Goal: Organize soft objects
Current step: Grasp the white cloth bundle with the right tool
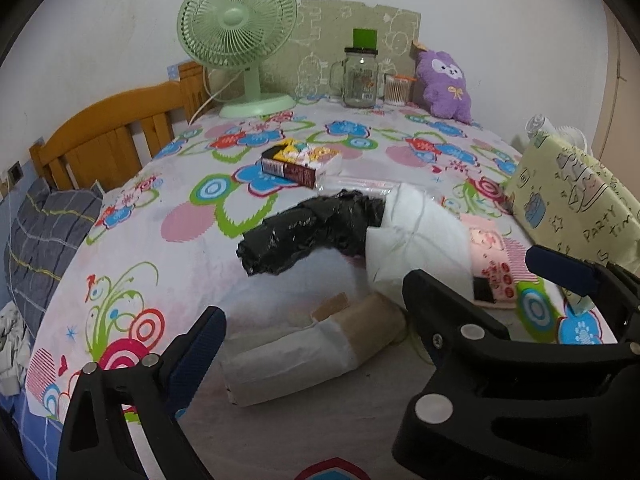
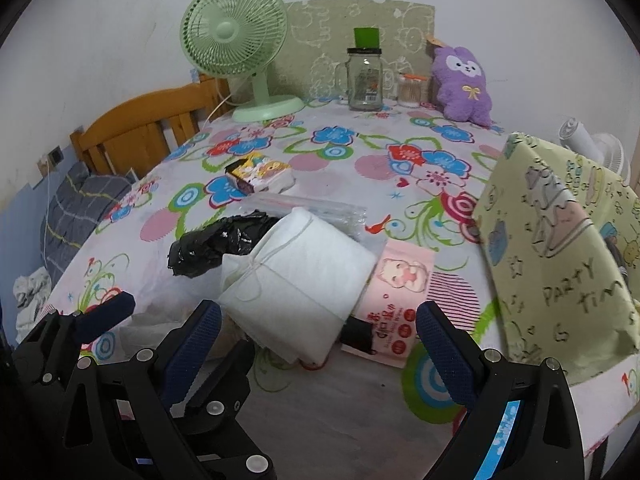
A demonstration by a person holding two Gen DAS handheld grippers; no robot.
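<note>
Floral-clothed table fills both views, running up to the wall at twelve o'clock. Over at three o'clock stands the pale yellow fabric box, printed with cartoon cakes, upright at the table's right edge. Back at eleven o'clock, the green desk fan faces forward, with the glass mug jar and the purple plush toy along the wall toward one o'clock.

Centre table now: the white folded cloth bundle, tied with string, lies tilted on top of the pink wipes packet, which pokes out at its four o'clock side. The black plastic bag roll sits touching the bundle at its nine o'clock edge. Just beyond them, at twelve o'clock, the small printed tissue pack lies flat on the cloth.

Down low in the left wrist view, a paper-wrapped cardboard roll rests on the table right between the fingers of the left gripper, jaws spread wide, nothing gripped. The right gripper is wide open too, empty, its fingers framing the near edge of the bundle and the packet.
</note>
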